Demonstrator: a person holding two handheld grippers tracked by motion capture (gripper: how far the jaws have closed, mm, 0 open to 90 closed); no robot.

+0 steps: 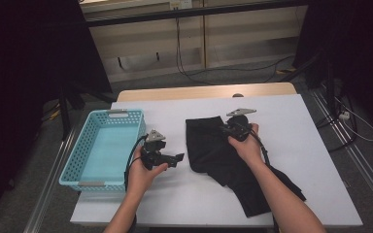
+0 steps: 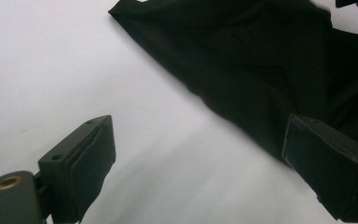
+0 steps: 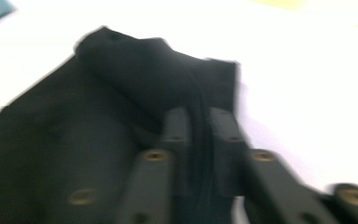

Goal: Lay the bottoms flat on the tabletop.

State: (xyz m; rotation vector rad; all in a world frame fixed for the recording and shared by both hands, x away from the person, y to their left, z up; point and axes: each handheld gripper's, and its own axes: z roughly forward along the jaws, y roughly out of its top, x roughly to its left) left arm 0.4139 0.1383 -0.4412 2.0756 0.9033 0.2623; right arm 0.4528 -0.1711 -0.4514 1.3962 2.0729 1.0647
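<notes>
Right gripper (image 3: 198,135): jaws pinched together on a fold of the black soft fabric garment (image 1: 223,155), which lies spread across the middle of the white bench (image 1: 311,145). Left gripper (image 2: 196,163): jaws apart, empty, just beside the garment's edge, the turquoise perforated plastic basket (image 1: 77,165) to its left. Handling, judged: light, limp, drapes; best taken by hem or corner.

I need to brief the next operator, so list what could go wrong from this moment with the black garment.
1. The right gripper pinches only a thin fold of the black garment near its top edge; the cloth may slip out when pulled.
2. The left gripper is open above the white table, off the cloth, so one-sided pulling may bunch it.
3. A trailing part hangs at the table's near edge and could drag before reaching the blue basket.
</notes>
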